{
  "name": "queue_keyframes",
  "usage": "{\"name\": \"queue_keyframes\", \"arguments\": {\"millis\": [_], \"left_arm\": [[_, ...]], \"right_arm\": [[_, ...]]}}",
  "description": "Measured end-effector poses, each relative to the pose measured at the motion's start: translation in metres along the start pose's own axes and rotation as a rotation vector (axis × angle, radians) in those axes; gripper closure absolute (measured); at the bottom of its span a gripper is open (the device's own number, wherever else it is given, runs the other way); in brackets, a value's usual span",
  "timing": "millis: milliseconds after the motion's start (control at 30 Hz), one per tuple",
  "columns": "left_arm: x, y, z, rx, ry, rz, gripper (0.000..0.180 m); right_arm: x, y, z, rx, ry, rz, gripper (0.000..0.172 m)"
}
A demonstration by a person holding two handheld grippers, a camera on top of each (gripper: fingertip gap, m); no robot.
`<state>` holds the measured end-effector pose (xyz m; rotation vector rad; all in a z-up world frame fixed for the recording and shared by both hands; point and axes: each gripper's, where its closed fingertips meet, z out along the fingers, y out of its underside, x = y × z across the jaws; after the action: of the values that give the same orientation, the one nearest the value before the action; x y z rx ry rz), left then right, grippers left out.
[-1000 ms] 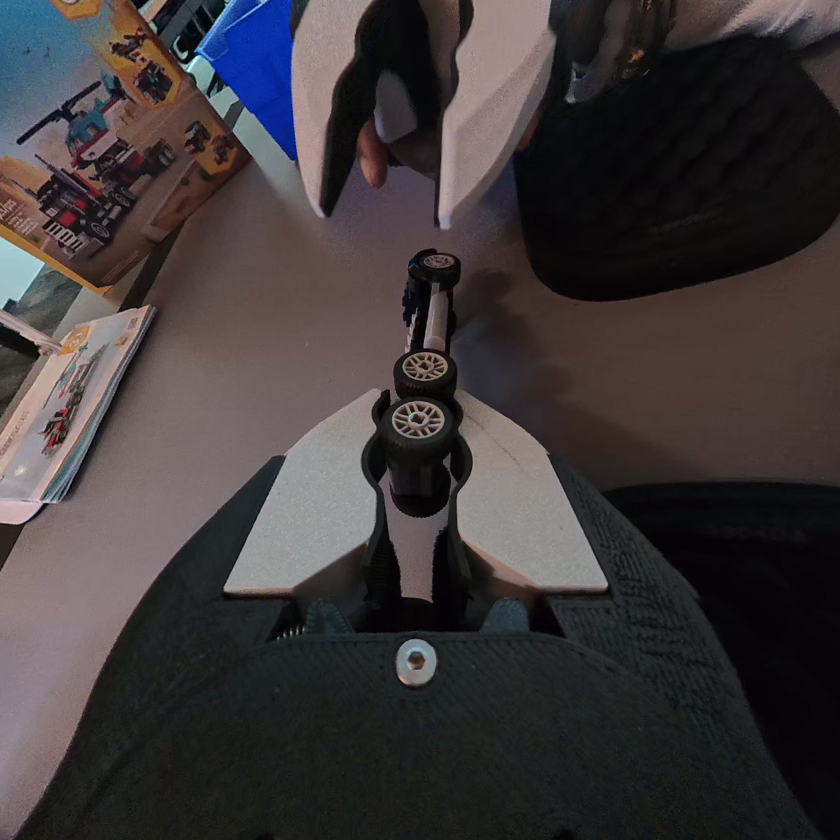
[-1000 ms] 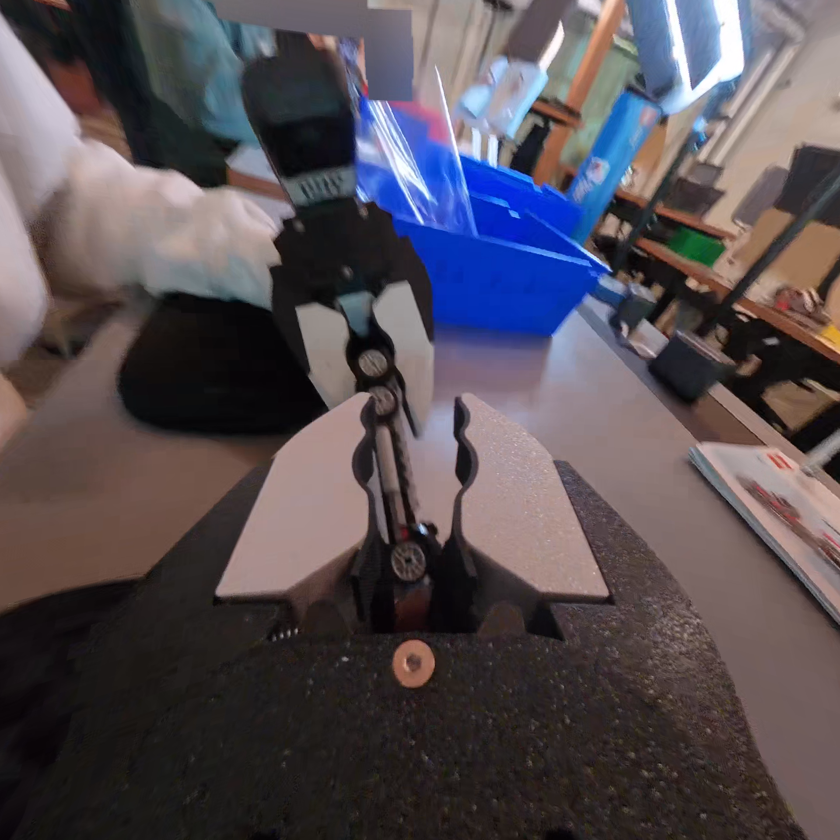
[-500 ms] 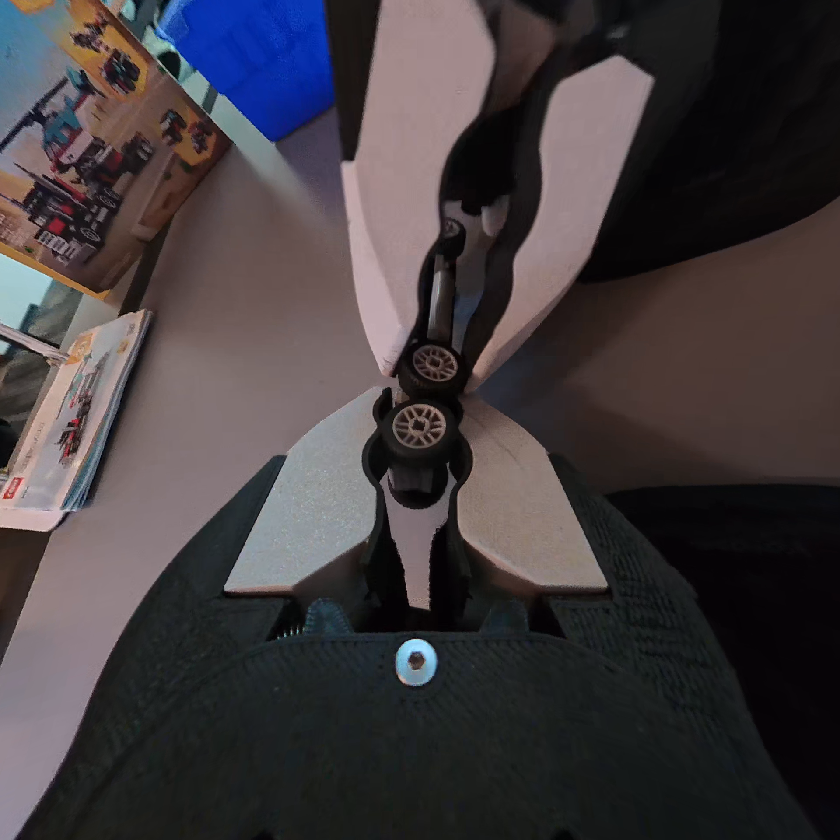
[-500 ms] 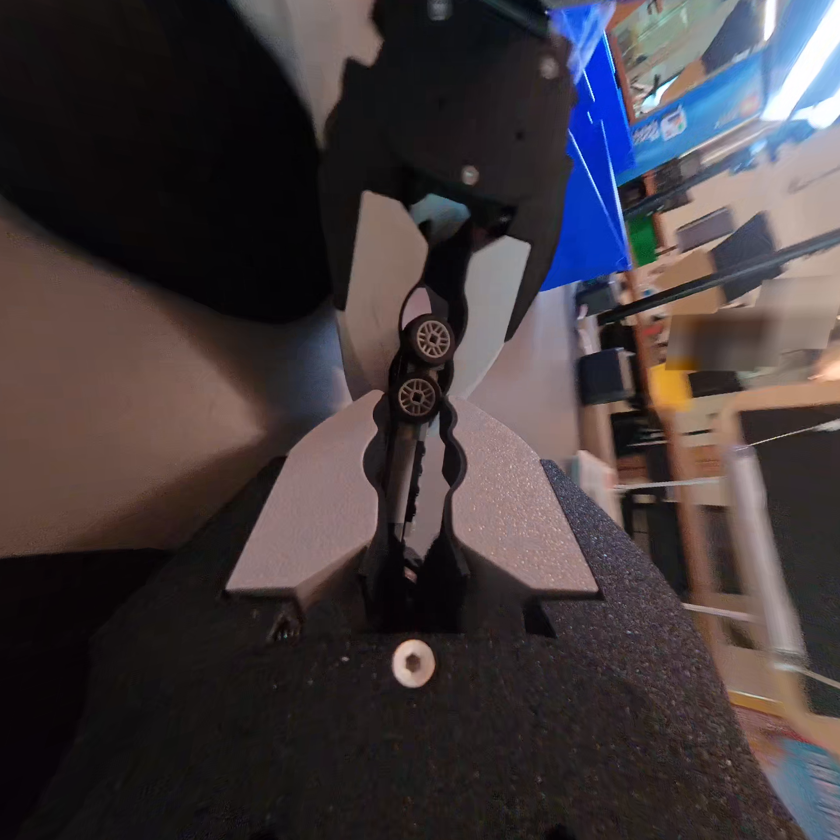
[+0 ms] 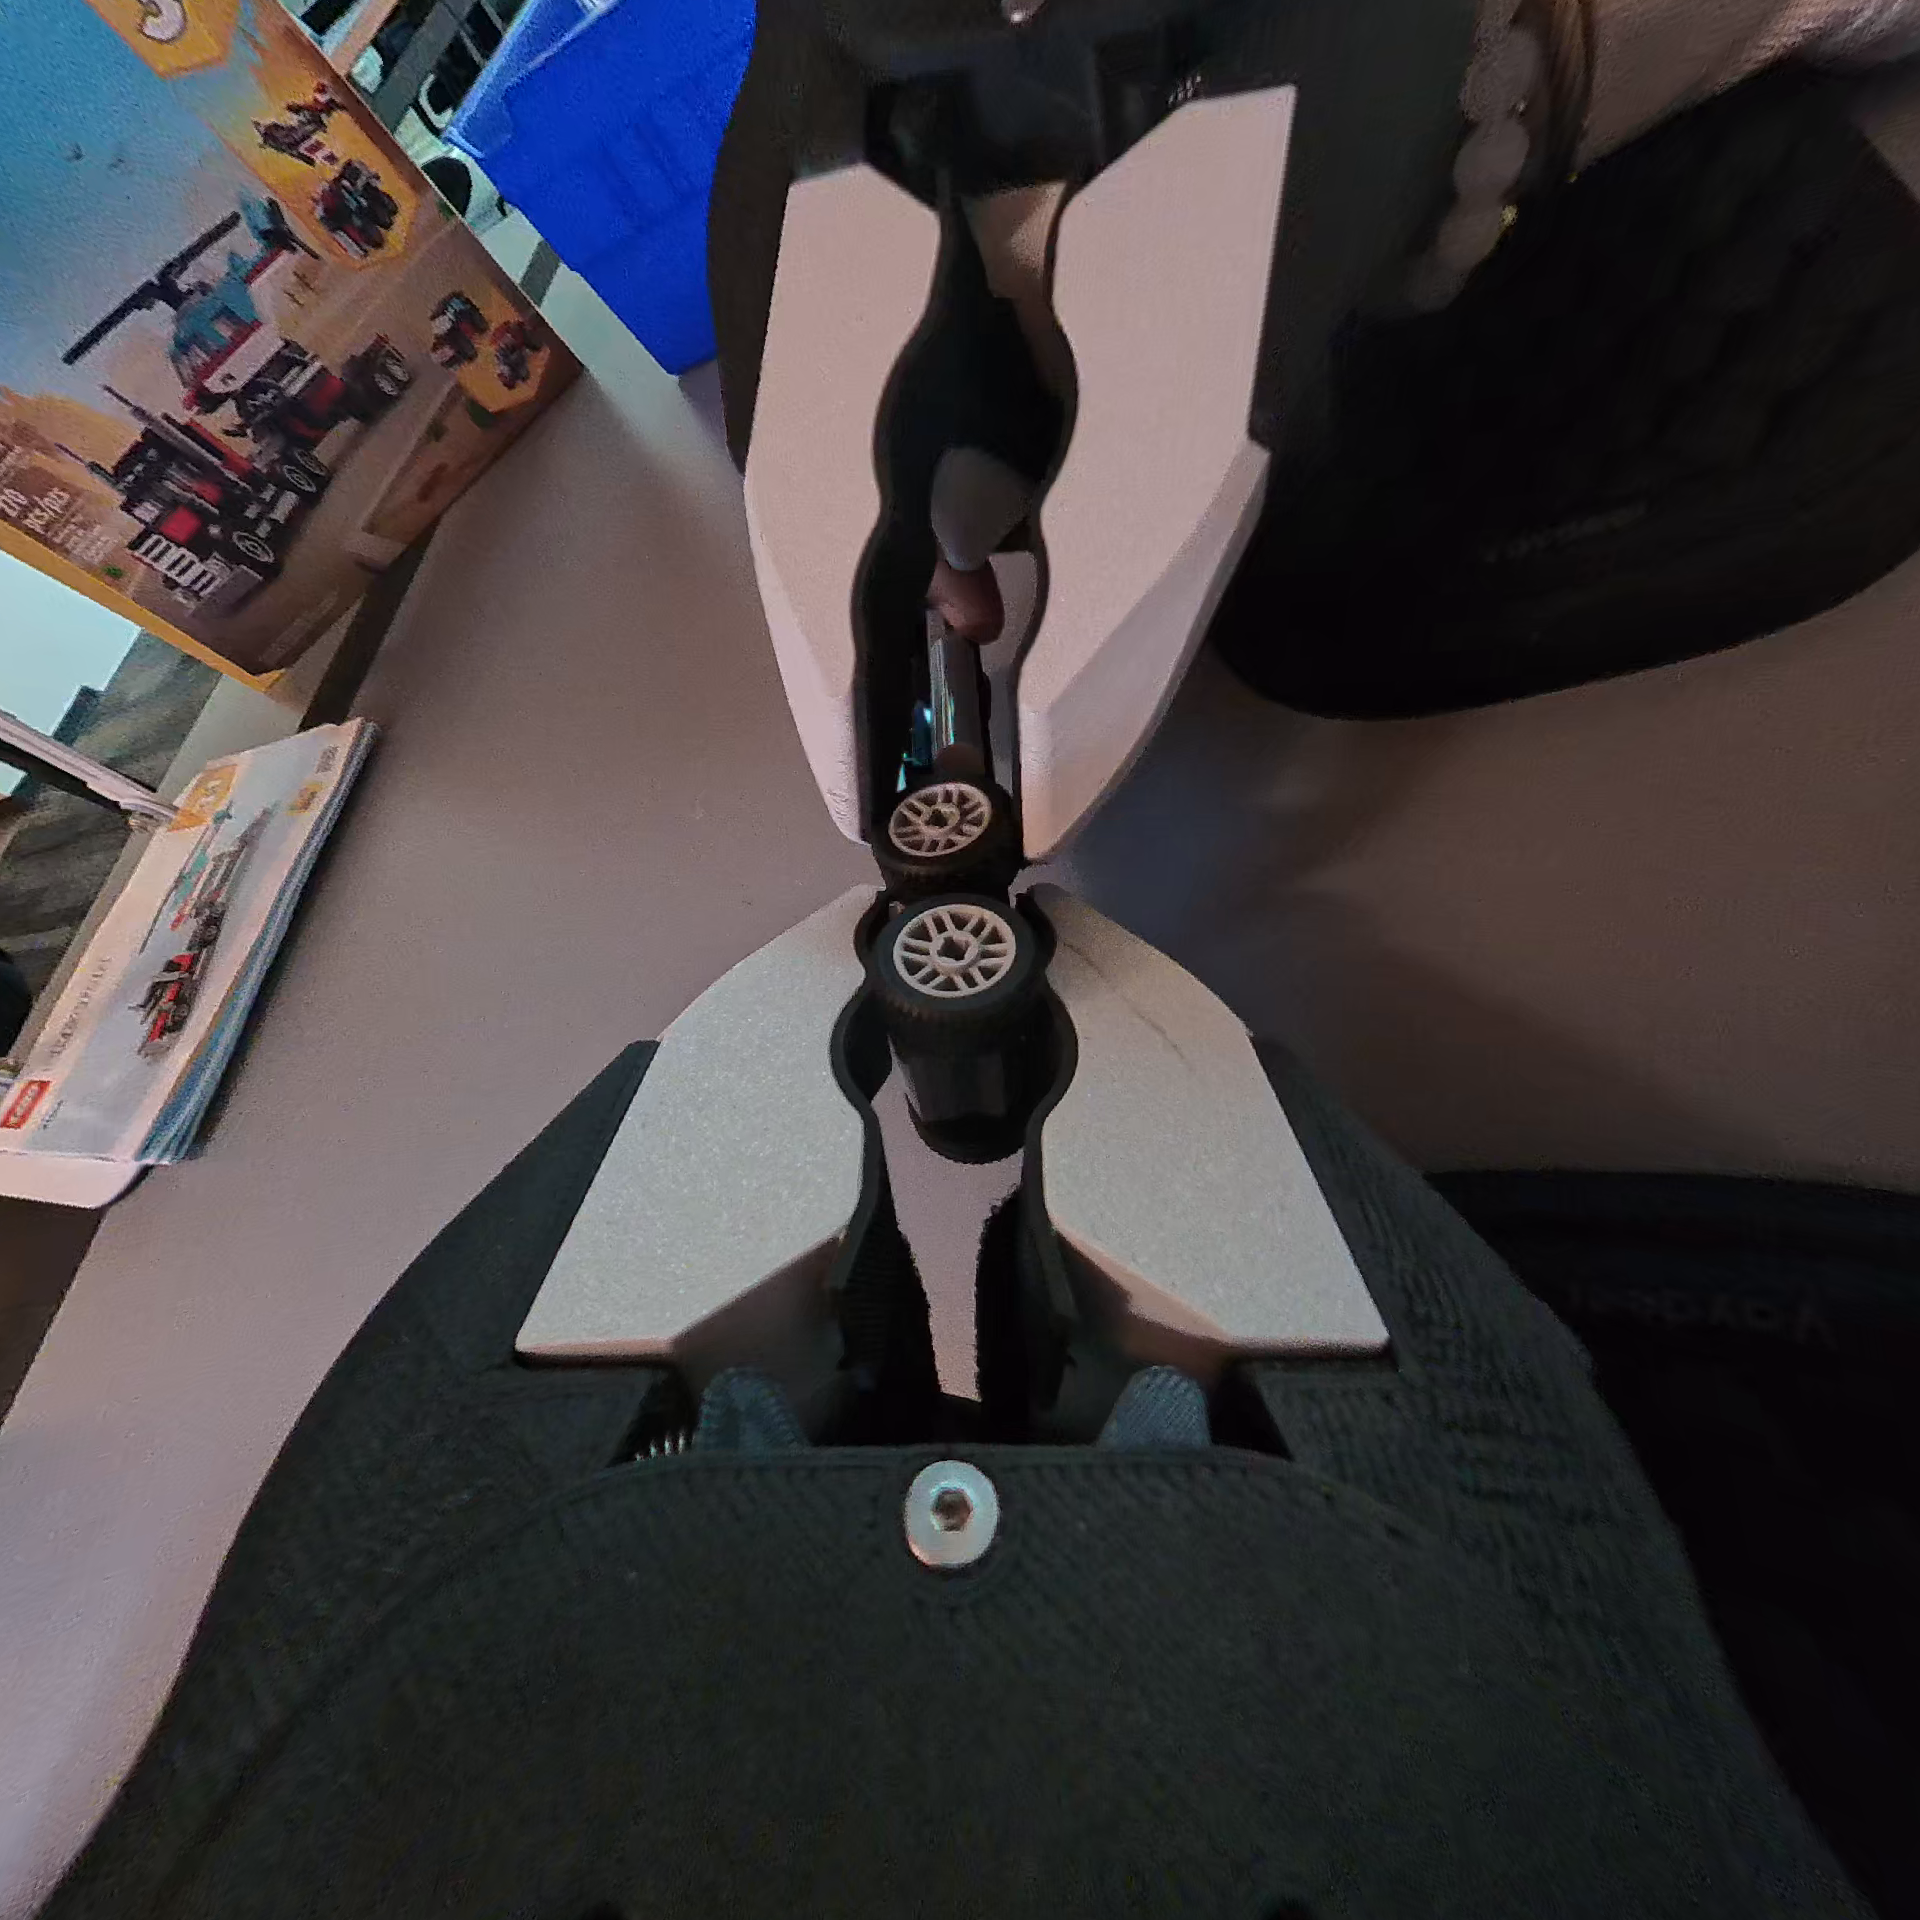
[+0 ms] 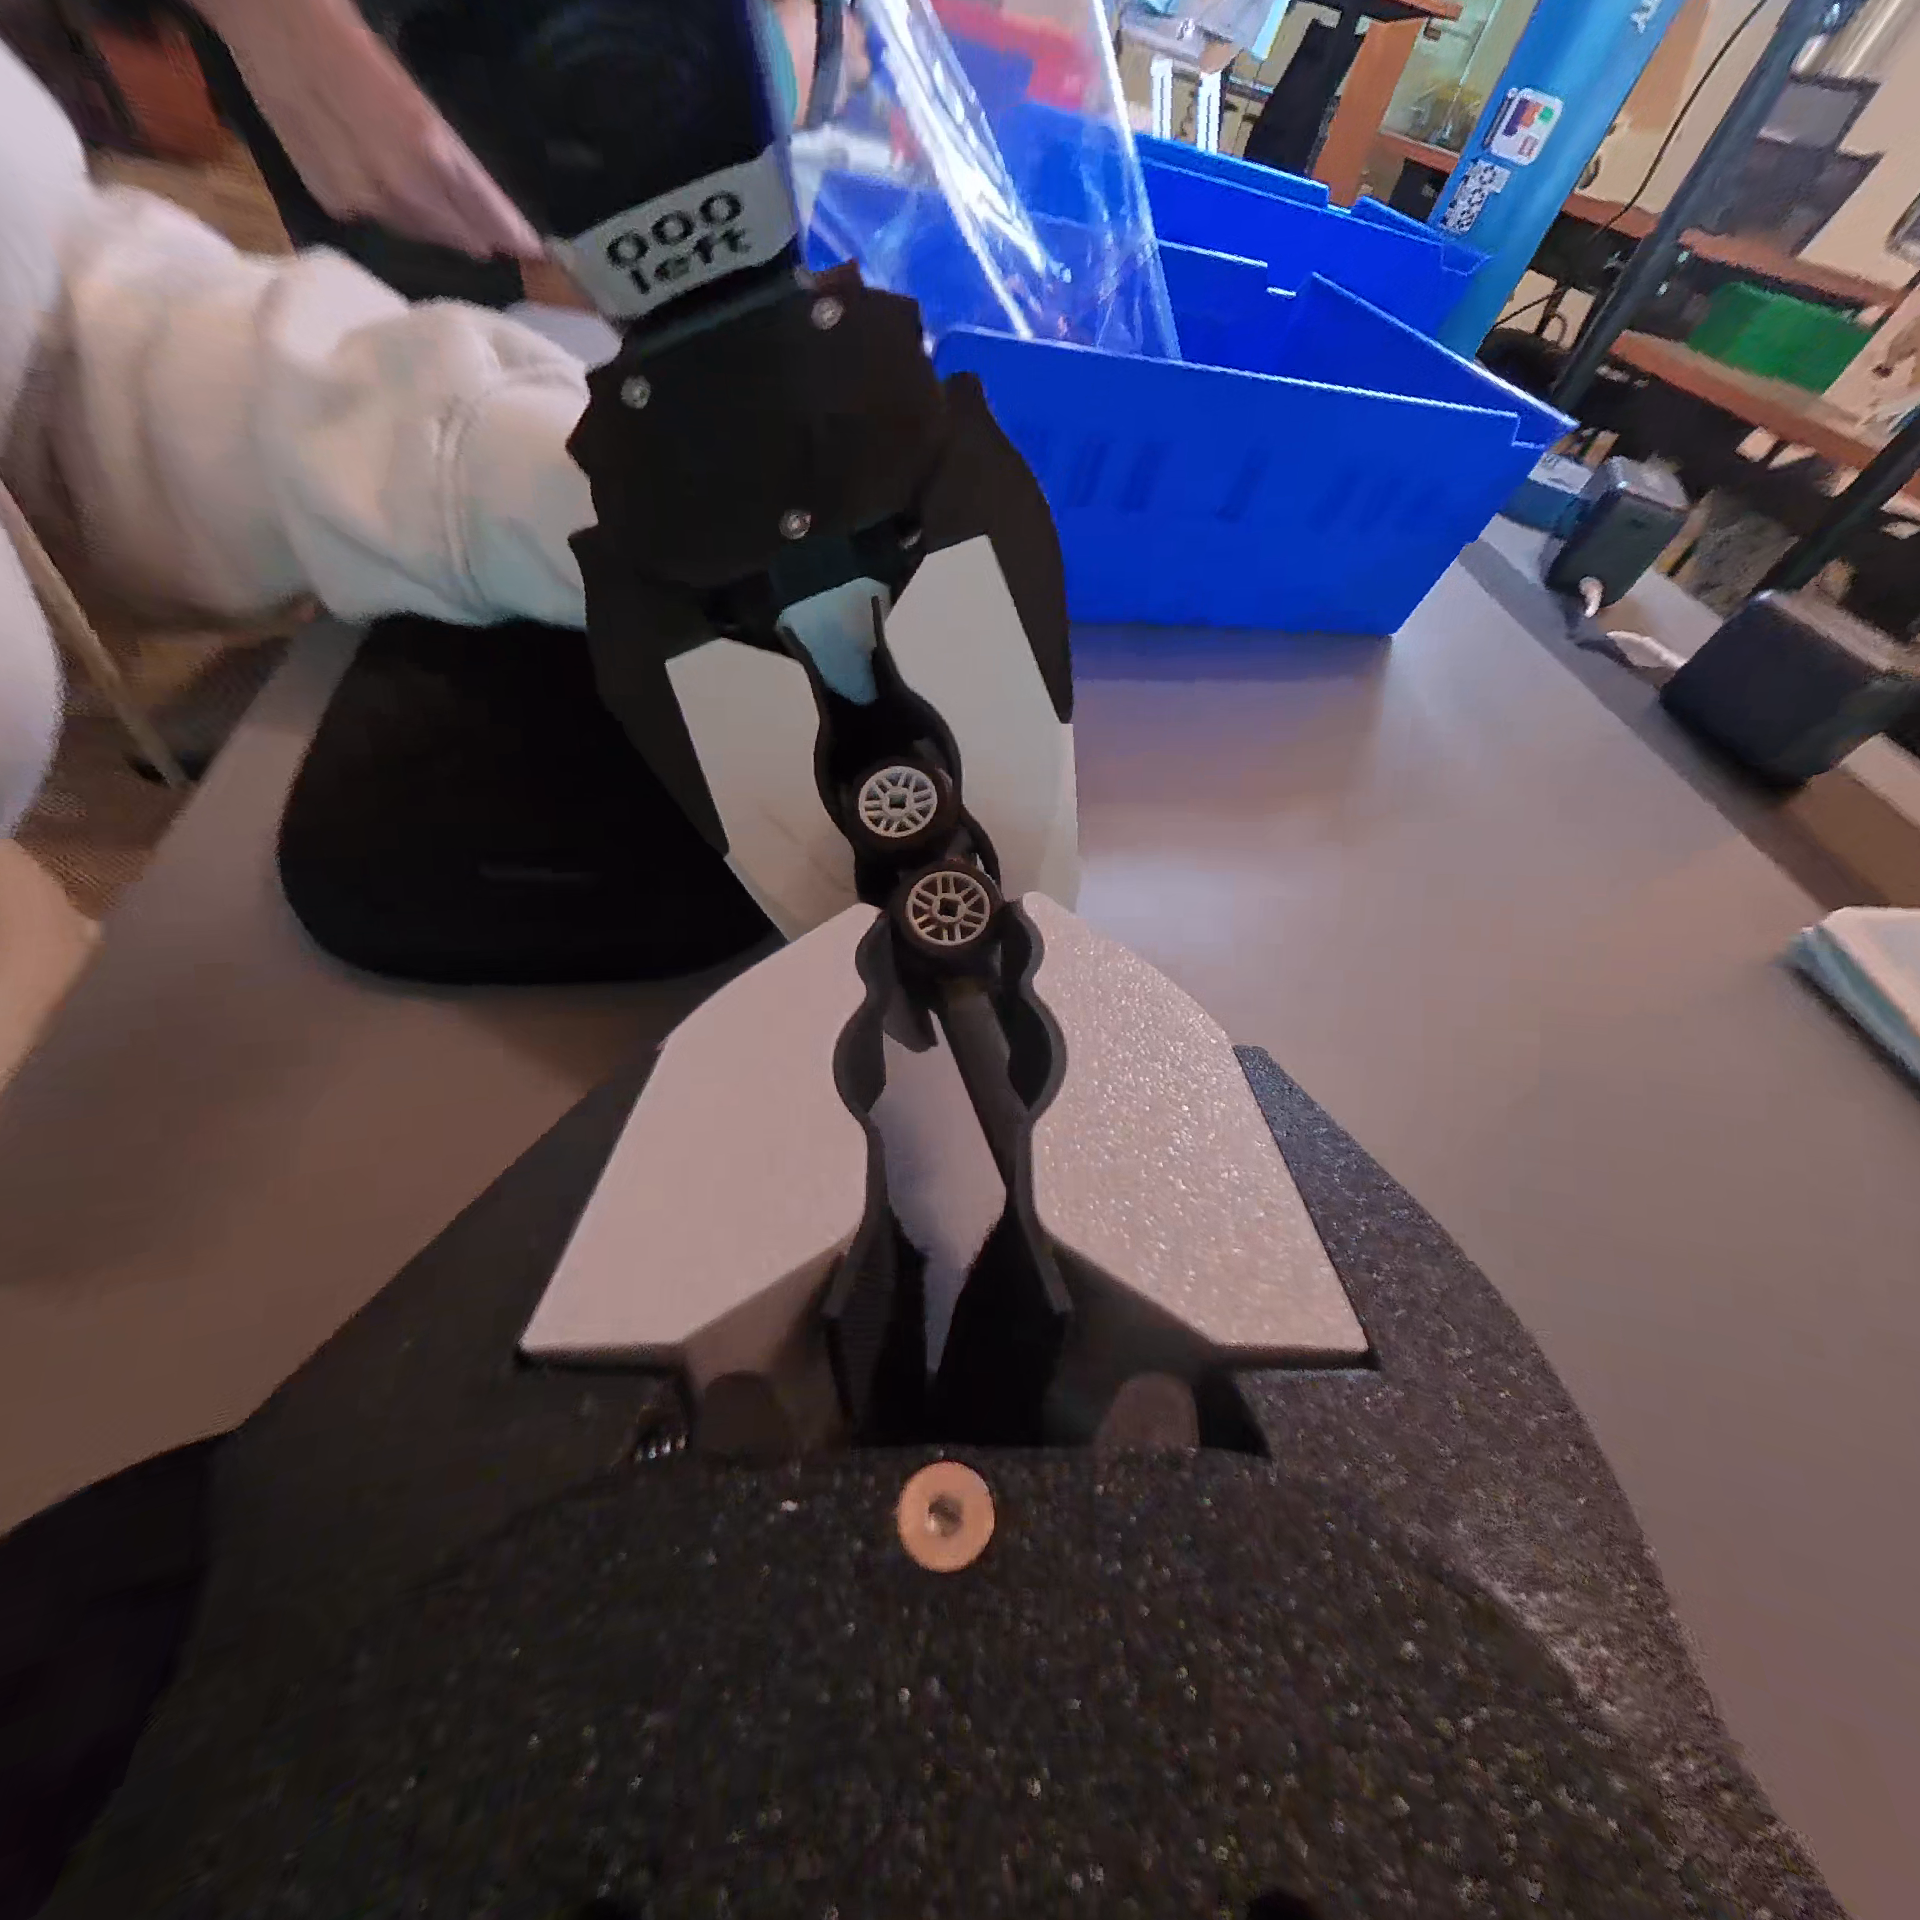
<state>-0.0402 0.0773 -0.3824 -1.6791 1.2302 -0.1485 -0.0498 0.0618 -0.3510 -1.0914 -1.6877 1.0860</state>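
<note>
The left gripper (image 5: 954,961) has its jaws closed to a narrow gap on a small black toy tyre with a grey spoked hub (image 5: 954,951), which sits in the rounded notch at the fingertips with both pads pressing its sides. Tip to tip with it, the right gripper (image 6: 948,914) is clamped on a toy vehicle chassis (image 6: 977,1049), a long dark piece running back between its pads and ending in its own wheel (image 6: 948,906) at the fingertips. The two wheels touch, one directly beyond the other, above the grey counter (image 5: 582,790). To the left lie a toy set box (image 5: 208,343) and an instruction booklet (image 5: 177,935); a blue bin (image 6: 1247,499) stands farther back.
</note>
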Motion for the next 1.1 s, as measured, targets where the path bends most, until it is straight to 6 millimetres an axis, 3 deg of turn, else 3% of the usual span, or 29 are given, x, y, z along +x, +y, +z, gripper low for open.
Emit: {"name": "queue_keyframes", "arguments": {"millis": [133,233,367,433,467,500,533,600,700,833,1000,1033,1100], "left_arm": [[-0.002,0.000,-0.001,0.001,-0.017,0.001,0.158],[0.000,0.000,-0.001,0.014,0.013,-0.040,0.158],[0.011,0.004,0.000,0.005,0.099,-0.101,0.158],[0.016,0.008,0.001,-0.011,0.133,-0.123,0.158],[0.015,0.008,0.002,-0.011,0.130,-0.130,0.158],[0.012,0.016,0.005,-0.060,0.111,-0.155,0.157],[0.010,0.020,0.005,-0.077,0.112,-0.174,0.158],[0.010,0.018,0.005,-0.061,0.095,-0.121,0.158],[0.011,0.015,0.004,-0.046,0.099,-0.117,0.157],[0.013,0.017,0.005,-0.064,0.103,-0.072,0.157],[0.013,0.016,0.006,-0.054,0.095,-0.046,0.157],[0.013,0.017,0.006,-0.056,0.095,-0.043,0.157],[0.013,0.017,0.006,-0.053,0.102,-0.043,0.157]], "right_arm": [[0.001,-0.002,0.000,0.031,-0.043,0.111,0.153],[-0.001,-0.004,-0.001,0.040,-0.041,0.082,0.153],[-0.011,0.002,0.000,-0.068,0.041,-0.288,0.153],[-0.014,0.004,0.000,-0.094,0.058,-0.373,0.154],[-0.017,0.000,-0.002,-0.064,0.045,-0.394,0.167],[-0.033,-0.035,-0.009,0.157,-0.008,-0.373,0.172],[-0.035,-0.052,-0.014,0.227,-0.004,-0.366,0.172],[-0.015,-0.036,-0.009,0.071,0.120,-0.471,0.172],[-0.010,-0.016,-0.013,0.025,-0.016,-0.134,0.167],[-0.003,-0.007,-0.012,-0.040,-0.038,0.005,0.133],[-0.009,0.015,0.006,-0.240,-0.028,-0.060,0.142],[-0.007,0.015,0.006,-0.250,-0.004,-0.111,0.150],[-0.008,0.014,0.006,-0.267,0.003,-0.190,0.150]]}}
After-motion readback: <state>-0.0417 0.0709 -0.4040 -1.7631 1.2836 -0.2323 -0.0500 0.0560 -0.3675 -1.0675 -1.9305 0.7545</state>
